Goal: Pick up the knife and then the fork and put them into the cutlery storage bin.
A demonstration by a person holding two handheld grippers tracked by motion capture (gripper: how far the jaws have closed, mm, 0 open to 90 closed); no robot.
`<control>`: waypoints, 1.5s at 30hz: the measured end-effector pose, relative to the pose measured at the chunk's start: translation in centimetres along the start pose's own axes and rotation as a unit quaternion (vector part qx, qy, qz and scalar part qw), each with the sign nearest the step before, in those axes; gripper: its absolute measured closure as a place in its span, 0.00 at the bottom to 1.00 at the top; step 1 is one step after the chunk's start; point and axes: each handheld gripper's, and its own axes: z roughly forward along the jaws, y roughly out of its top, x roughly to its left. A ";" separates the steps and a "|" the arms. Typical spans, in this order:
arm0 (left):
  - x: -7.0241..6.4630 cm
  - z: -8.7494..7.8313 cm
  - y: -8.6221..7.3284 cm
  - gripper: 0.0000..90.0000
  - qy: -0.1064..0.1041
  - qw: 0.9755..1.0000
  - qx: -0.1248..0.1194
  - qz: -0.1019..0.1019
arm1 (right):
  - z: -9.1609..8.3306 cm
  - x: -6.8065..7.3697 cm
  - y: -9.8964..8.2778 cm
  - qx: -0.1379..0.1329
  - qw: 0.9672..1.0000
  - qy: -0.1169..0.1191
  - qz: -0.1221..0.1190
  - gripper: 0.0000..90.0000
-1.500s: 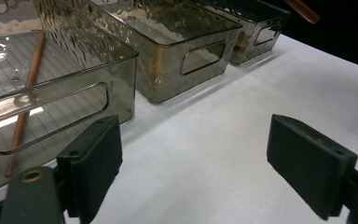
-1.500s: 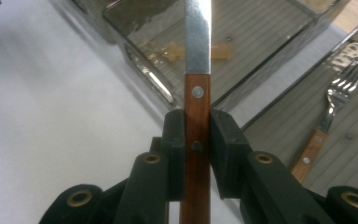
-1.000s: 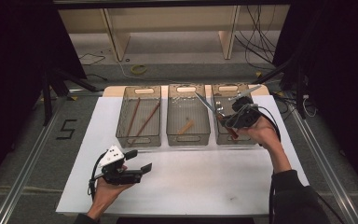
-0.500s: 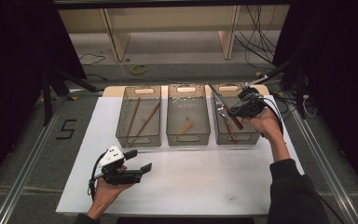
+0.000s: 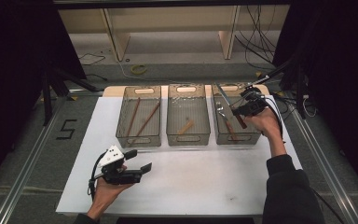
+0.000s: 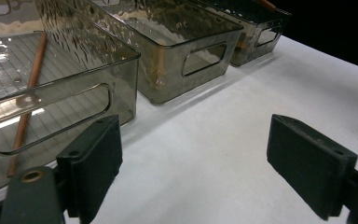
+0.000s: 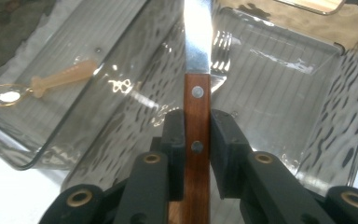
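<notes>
A knife (image 5: 228, 103) with a wooden handle (image 7: 196, 116) and a steel blade (image 7: 198, 32) hangs over the right smoky bin (image 5: 237, 140), its blade pointing to the far left. My right gripper (image 5: 242, 111) (image 7: 196, 128) is shut on the handle. On that bin's floor lie a fork (image 7: 221, 46) (image 5: 220, 110) and a brown-handled piece (image 5: 231, 131). My left gripper (image 5: 139, 161) (image 6: 214, 154) is held open just above the white table near the front left, with nothing between its pads.
The middle bin (image 5: 189, 139) holds a tan spoon (image 5: 185, 127) (image 7: 51, 81). The left bin (image 5: 138, 141) holds two brown chopsticks (image 5: 133, 116) (image 6: 28, 93). The white mat (image 5: 205, 177) lies bare in front of the bins. Cables and shelving sit beyond the far edge.
My right gripper carried the knife a little farther back and right over the right bin. The left gripper stayed where it was.
</notes>
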 end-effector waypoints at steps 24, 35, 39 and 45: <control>0.0 0.0 0.0 0.19 0.000 1.000 0.000 0.000 | 2.3 -0.7 -0.6 0.032 0.999 -0.027 0.017 0.86; 0.0 0.0 0.0 0.19 0.000 1.000 0.001 0.000 | 2.3 -0.6 -0.8 0.028 0.999 -0.020 0.024 0.69; 0.0 0.0 0.0 0.19 0.000 1.000 0.000 -0.001 | 1.7 0.3 -0.7 0.014 1.000 -0.012 0.008 0.63; 0.0 0.1 0.0 0.19 0.000 1.000 0.001 0.001 | 0.4 2.1 -1.2 -0.035 0.999 0.016 -0.009 0.55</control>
